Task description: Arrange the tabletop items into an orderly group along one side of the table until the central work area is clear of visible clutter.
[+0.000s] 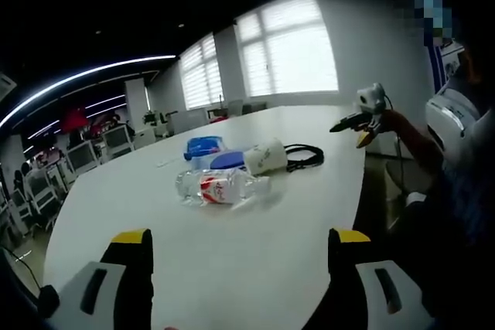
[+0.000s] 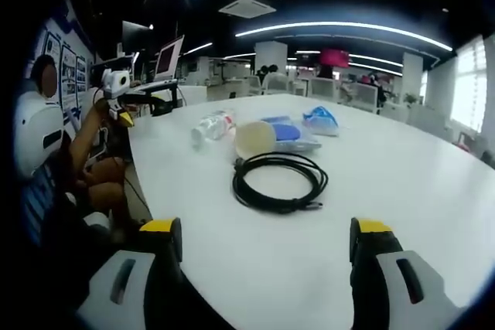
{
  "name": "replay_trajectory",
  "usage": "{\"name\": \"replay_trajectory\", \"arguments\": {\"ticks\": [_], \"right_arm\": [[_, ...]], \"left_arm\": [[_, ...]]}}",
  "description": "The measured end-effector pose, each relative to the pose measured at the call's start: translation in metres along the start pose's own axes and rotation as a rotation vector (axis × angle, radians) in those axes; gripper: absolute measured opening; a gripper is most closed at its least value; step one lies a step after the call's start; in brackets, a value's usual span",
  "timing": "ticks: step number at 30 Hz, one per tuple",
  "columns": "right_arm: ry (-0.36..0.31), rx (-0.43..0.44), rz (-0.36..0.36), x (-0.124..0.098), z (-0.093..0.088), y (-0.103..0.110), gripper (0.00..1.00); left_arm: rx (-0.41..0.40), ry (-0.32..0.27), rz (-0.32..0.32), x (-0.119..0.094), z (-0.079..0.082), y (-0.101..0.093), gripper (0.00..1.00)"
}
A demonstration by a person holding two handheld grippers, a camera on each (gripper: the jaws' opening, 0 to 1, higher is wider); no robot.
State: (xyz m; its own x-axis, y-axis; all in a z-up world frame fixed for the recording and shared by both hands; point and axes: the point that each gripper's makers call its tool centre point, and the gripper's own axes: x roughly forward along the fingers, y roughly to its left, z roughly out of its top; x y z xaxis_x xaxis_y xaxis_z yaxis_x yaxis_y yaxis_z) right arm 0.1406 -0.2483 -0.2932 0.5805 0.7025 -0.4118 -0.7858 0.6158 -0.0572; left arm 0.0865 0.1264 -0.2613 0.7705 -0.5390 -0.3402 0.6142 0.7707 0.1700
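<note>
The left gripper and right gripper both hung wide, holding nothing. A water bottle lay on its side mid-table, long axis crosswise to the left jaws, nearer them; the coiled cable lay ahead of the right.

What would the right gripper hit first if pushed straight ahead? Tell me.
Probably the coiled black cable, lying on the white table straight ahead of the open right gripper. The paper cup lies on its side beyond it. Depth is uncertain.
</note>
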Motion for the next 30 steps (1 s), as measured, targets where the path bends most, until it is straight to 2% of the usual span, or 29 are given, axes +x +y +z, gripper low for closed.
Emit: {"name": "replay_trajectory", "arguments": {"ticks": [30], "right_arm": [[-0.033,-0.010,0.055,0.014,0.014,0.019,0.83]], "left_arm": [[-0.005,0.015,-0.016,0.009,-0.005,0.000,0.92]]}}
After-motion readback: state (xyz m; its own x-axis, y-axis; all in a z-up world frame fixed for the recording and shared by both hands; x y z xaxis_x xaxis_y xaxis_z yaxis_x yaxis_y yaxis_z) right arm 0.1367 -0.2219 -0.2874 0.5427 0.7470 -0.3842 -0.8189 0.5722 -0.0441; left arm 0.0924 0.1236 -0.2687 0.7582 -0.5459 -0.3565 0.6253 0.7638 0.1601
